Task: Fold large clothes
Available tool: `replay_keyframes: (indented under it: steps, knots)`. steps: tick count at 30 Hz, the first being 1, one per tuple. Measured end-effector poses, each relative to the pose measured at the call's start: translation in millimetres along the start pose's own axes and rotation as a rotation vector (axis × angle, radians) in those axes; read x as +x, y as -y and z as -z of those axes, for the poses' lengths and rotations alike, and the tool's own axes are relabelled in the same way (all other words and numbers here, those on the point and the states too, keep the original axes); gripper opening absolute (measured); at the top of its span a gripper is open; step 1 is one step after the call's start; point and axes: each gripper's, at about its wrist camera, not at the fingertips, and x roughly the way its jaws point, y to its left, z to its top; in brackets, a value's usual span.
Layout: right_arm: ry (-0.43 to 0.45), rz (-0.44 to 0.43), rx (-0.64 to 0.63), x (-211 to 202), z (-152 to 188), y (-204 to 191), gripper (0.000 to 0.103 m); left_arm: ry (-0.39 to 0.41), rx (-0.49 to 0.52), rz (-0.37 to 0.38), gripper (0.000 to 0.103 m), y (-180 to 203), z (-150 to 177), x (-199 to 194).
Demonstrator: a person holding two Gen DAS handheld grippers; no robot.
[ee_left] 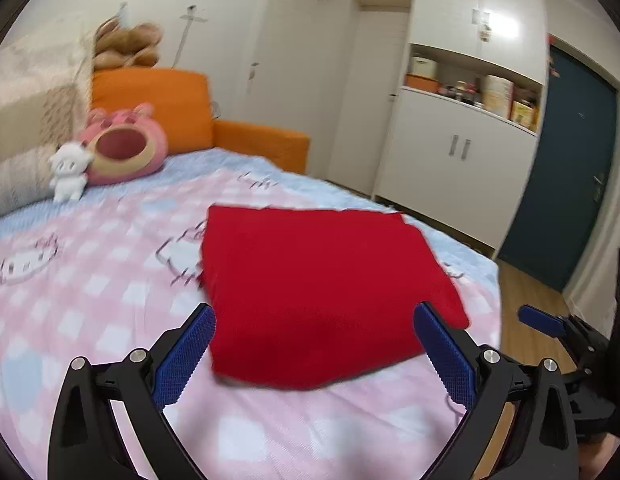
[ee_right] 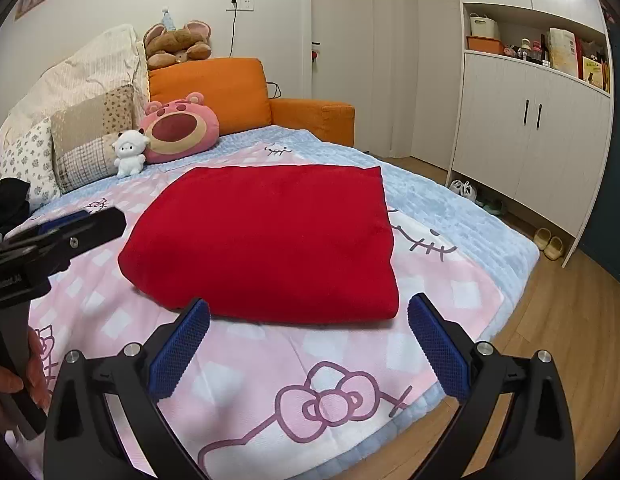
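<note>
A red garment (ee_left: 321, 288) lies folded into a thick rectangle on the pink checked bedspread (ee_left: 110, 280). My left gripper (ee_left: 315, 312) is open just short of its near edge, with nothing between the blue pads. In the right wrist view the same red garment (ee_right: 266, 240) rests flat, and my right gripper (ee_right: 308, 303) is open in front of its near fold, not touching it. The left gripper's blue finger (ee_right: 66, 216) shows at the left edge of that view, with a hand (ee_right: 14, 380) on its handle. One of the right gripper's fingers (ee_left: 541, 322) shows at the right of the left wrist view.
A pink bear cushion (ee_right: 182, 132), a white plush toy (ee_right: 128, 154) and pillows (ee_right: 86, 140) sit at the head of the bed. Behind stands an orange sofa (ee_right: 238, 88). On the right are the bed edge, wooden floor (ee_right: 569, 320), slippers (ee_right: 549, 242) and white cabinets (ee_right: 529, 128).
</note>
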Motion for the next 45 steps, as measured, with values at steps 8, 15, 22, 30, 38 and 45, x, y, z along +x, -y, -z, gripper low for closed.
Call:
replay_keyframes:
  steps: [8, 15, 22, 30, 38, 45]
  knots:
    - [0.007, -0.016, -0.017, 15, 18, -1, 0.098, -0.046, 0.010, -0.090, 0.100, -5, 19, 21]
    - [0.010, -0.043, -0.021, 20, 24, -5, 0.098, -0.039, 0.044, -0.125, 0.100, 6, 21, 25]
    - [0.040, -0.038, -0.031, 16, 25, -6, 0.098, -0.014, 0.083, -0.152, 0.100, 18, 23, 20]
    - [0.067, -0.041, -0.012, 10, 22, -3, 0.098, 0.009, 0.113, -0.193, 0.100, 26, 24, 16]
    - [0.072, -0.050, -0.010, 13, 19, 1, 0.098, 0.006, 0.104, -0.200, 0.100, 29, 27, 17]
    - [0.066, -0.099, -0.015, 20, 21, 0, 0.098, 0.010, 0.094, -0.227, 0.100, 31, 30, 18]
